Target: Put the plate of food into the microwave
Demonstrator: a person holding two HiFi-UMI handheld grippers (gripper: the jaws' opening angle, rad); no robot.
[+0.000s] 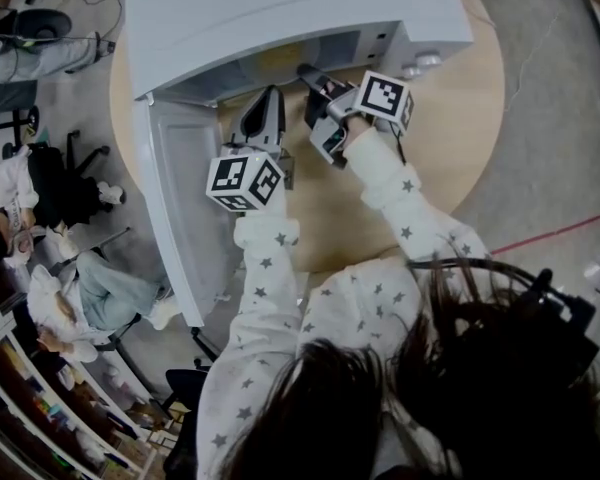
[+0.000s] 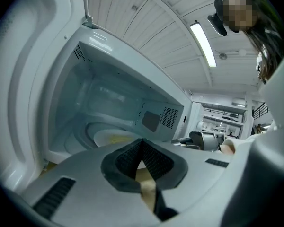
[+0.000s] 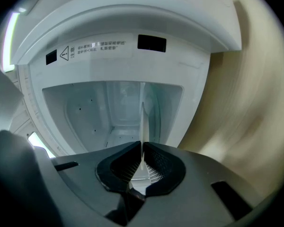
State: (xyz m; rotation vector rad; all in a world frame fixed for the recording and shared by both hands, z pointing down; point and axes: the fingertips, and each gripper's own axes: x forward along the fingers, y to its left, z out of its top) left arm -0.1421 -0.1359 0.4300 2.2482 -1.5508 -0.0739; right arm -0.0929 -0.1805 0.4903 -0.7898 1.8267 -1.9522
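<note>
Plate of food: on the microwave floor, near its front edge. Your right gripper: clamped on the plate's rim, likely seating it. Left gripper: jaws together, empty.

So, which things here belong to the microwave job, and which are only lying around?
Job: microwave, its open door, plate of food, right gripper holding its rim, left gripper.
Around: black chair, seated people, shelves, red floor line.

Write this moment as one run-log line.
microwave: door open | plate: inside, held by right gripper | left gripper: shut, empty
</note>
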